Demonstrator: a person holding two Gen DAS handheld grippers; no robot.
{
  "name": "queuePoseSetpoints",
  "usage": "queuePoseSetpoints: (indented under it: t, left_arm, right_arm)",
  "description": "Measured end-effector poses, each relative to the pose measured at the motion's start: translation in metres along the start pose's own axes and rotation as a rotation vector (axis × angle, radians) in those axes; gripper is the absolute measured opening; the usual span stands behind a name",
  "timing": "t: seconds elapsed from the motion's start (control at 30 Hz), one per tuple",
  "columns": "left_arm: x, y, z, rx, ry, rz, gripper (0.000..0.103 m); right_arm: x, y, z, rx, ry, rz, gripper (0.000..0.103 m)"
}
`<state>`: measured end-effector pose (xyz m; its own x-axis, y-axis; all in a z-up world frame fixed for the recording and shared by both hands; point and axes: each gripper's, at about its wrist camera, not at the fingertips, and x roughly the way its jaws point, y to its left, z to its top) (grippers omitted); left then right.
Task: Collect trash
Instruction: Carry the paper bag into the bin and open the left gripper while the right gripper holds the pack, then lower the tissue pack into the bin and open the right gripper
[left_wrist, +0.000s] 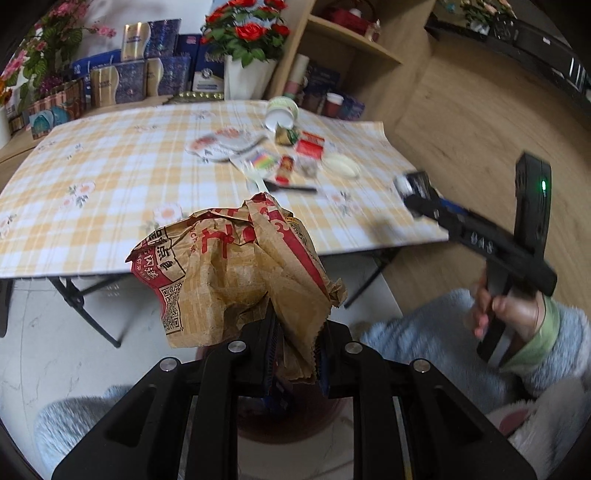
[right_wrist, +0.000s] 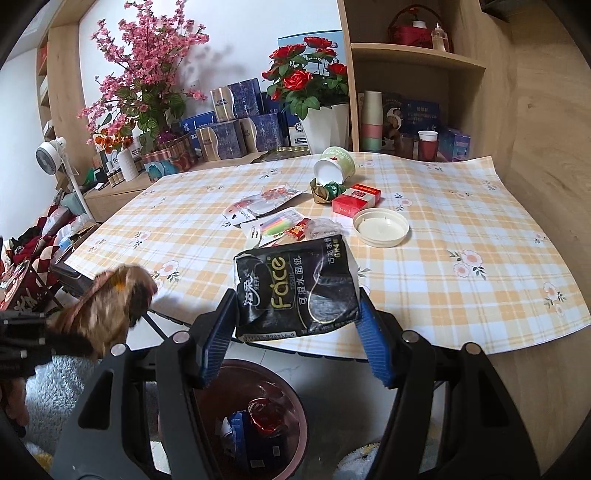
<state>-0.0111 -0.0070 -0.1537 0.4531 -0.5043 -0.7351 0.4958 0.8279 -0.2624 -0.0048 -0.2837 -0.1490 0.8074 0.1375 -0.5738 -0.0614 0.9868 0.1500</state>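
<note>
Right now your checked yellow-and-white worktop (right_wrist: 461, 229) carries a tipped green yogurt cup (right_wrist: 334, 168), a red box (right_wrist: 356, 197) and a round cream lid (right_wrist: 380, 227). Below its near edge stands the dark red bin (right_wrist: 295, 417). Your left gripper (left_wrist: 297, 349) has its jaws clamped on a crumpled brown paper bag (left_wrist: 236, 273). Your right gripper (right_wrist: 295, 339) has its jaws apart around a black tissue packet (right_wrist: 297, 291), over the worktop's near edge.

Crumpled brown paper bag with red print (left_wrist: 236, 273), held aloft; black tissue pack (right_wrist: 297, 291) above dark red bin (right_wrist: 299, 410).
</note>
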Motion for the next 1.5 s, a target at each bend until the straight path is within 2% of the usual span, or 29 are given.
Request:
queuePoseSetpoints:
  t: [0.37, 0.5, 0.8, 0.9, 1.0, 1.1, 1.17, 1.23, 1.37, 1.43, 1.5]
  left_arm:
    - [0.037, 0.002, -0.023, -0.037, 0.152, -0.058, 0.018]
    - [0.059, 0.008, -0.032, -0.072, 0.232, -0.088, 0.018]
    - [0.108, 0.024, -0.05, -0.132, 0.388, -0.07, 0.019]
    - [0.125, 0.02, -0.057, -0.113, 0.454, -0.084, 0.019]
    - [0.14, 0.018, -0.058, -0.1, 0.486, -0.087, 0.02]
    - [0.154, 0.018, -0.055, -0.088, 0.482, -0.086, 0.022]
    - [0.159, 0.019, -0.049, -0.075, 0.454, -0.08, 0.028]
    - [0.16, 0.021, -0.044, -0.074, 0.423, -0.078, 0.043]
    - [0.143, 0.027, -0.029, -0.065, 0.315, -0.041, 0.055]
    - [0.13, 0.031, -0.022, -0.082, 0.252, -0.024, 0.069]
    - [0.112, 0.04, -0.013, -0.103, 0.18, -0.005, 0.073]
  right_arm:
    - [0.0, -0.002, -0.009, 0.007, 0.008, 0.019, 0.063]
    - [0.006, -0.006, -0.013, 0.018, 0.017, 0.027, 0.063]
    - [0.021, -0.015, -0.027, 0.042, 0.057, 0.025, 0.063]
    - [0.023, -0.017, -0.03, 0.039, 0.063, 0.021, 0.063]
    - [0.026, -0.02, -0.034, 0.046, 0.074, 0.019, 0.063]
    - [0.028, -0.02, -0.037, 0.047, 0.085, 0.021, 0.063]
    - [0.029, -0.019, -0.038, 0.042, 0.088, 0.022, 0.063]
    - [0.029, -0.017, -0.039, 0.033, 0.092, 0.024, 0.063]
    - [0.03, -0.013, -0.042, 0.019, 0.104, 0.03, 0.063]
    - [0.033, -0.01, -0.045, 0.011, 0.116, 0.036, 0.063]
    - [0.037, -0.006, -0.048, 0.001, 0.135, 0.044, 0.063]
